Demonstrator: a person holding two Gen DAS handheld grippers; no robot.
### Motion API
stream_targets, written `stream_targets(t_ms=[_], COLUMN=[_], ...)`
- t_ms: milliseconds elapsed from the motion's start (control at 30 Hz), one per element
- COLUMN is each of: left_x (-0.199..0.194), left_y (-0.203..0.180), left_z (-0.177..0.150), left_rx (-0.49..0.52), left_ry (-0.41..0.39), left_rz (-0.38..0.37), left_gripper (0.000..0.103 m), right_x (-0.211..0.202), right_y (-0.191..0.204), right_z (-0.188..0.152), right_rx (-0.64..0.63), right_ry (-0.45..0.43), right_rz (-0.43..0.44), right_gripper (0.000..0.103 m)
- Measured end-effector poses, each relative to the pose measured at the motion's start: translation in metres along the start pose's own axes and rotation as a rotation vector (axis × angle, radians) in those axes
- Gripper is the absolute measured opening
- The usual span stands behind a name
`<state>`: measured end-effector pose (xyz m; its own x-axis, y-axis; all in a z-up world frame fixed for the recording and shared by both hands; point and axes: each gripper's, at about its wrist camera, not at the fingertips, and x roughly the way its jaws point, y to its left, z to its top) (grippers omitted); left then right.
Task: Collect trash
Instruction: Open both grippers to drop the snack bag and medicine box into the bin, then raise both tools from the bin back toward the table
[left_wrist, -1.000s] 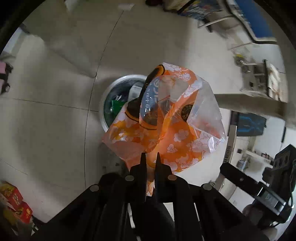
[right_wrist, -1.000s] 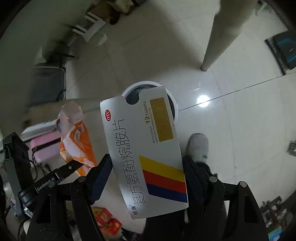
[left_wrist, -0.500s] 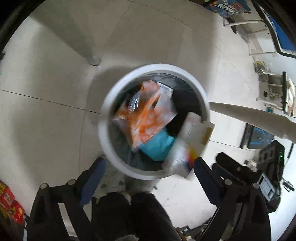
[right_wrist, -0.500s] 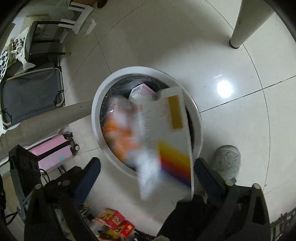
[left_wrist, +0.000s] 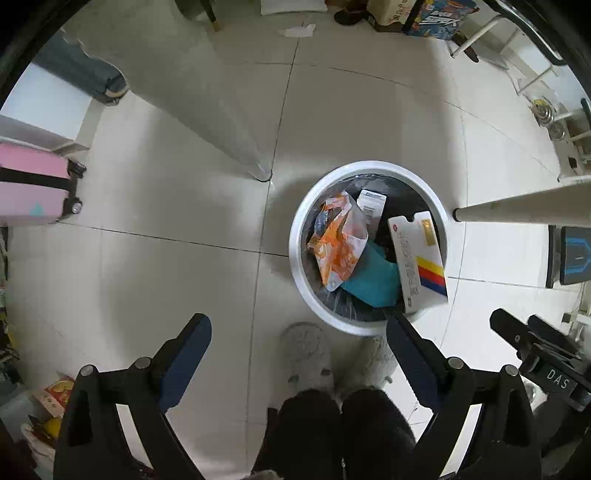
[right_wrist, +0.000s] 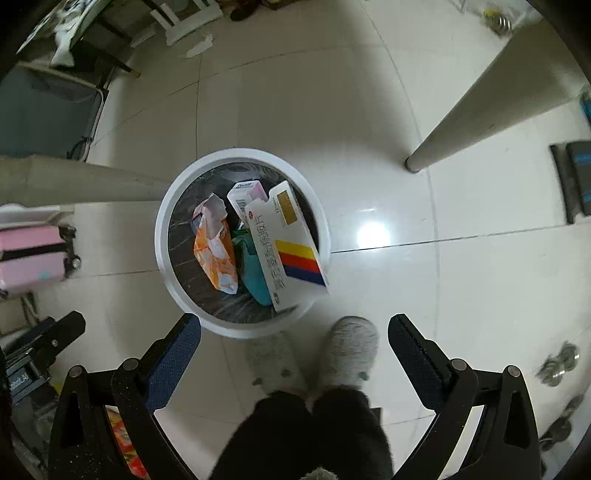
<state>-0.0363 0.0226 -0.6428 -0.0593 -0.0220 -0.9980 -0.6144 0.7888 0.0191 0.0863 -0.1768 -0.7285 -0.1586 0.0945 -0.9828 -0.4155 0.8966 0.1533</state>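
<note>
A round white trash bin (left_wrist: 295, 254) with a dark liner stands on the tiled floor below both grippers; it also shows in the right wrist view (right_wrist: 162, 258). Inside lie an orange snack bag (left_wrist: 338, 245) (right_wrist: 216, 254), a white medicine box with yellow, red and blue stripes (left_wrist: 417, 254) (right_wrist: 288, 243), a smaller white box (left_wrist: 371, 205) (right_wrist: 245, 195) and a teal item (left_wrist: 373, 280) (right_wrist: 255, 273). My left gripper (left_wrist: 299, 334) is open and empty above the bin's near edge. My right gripper (right_wrist: 295, 332) is open and empty too.
The person's grey slippers (right_wrist: 351, 347) and dark trousers stand just in front of the bin. Table legs (left_wrist: 236, 136) (right_wrist: 476, 107) rise beside it. A pink suitcase (left_wrist: 33, 188) is at the left. Snack packets (left_wrist: 55, 395) lie on the floor at lower left.
Both grippers opened and let go: the orange bag and the striped medicine box fell into the bin. Both grippers have since risen and pulled back.
</note>
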Motion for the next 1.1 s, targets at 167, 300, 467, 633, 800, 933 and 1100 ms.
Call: stream_targets(t_ms=[167,300,467,633,800,933,1100], left_x=[-0.036,-0.073,-0.131,-0.189,-0.247,-0.289,-0.333], left_y=[-0.007,-0.01,-0.012,-0.014,-0.015,-0.012,-0.009], left_z=[-0.012,-0.023,-0.038,-0.055,-0.069,-0.076,-0.072], left_rx=[0.014,0.018,0.023,0.037,0.053,0.075,0.095], left_ry=[-0.019,-0.031,-0.06,-0.087,-0.117,-0.145,-0.212], left_rz=[0.003,0.001,-0.014,-0.027,-0.042,-0.049,-0.024], left_gripper=[0.097,0.097,0.097,0.097,0.097,0.097,0.097], right_x=[-0.055,-0.099,-0.166,-0.236,-0.31,-0.369,-0.423], right_y=[0.017,0.023,0.031,0.04,0.051,0.062,0.073], right_z=[-0.011,-0.024,-0.042,-0.065,-0.086,-0.1,-0.109], right_rx=[-0.038,-0.053,-0.063,-0.067,-0.085,-0.093,-0.087], right_ry=[-0.04,-0.064,-0.099,-0.123,-0.156,-0.18,-0.209], right_rz=[-0.076,-0.101,-0.105,-0.093,-0.083,-0.075,-0.037], right_gripper=[0.102,0.102,0.102,0.102,0.102,0.102,0.102])
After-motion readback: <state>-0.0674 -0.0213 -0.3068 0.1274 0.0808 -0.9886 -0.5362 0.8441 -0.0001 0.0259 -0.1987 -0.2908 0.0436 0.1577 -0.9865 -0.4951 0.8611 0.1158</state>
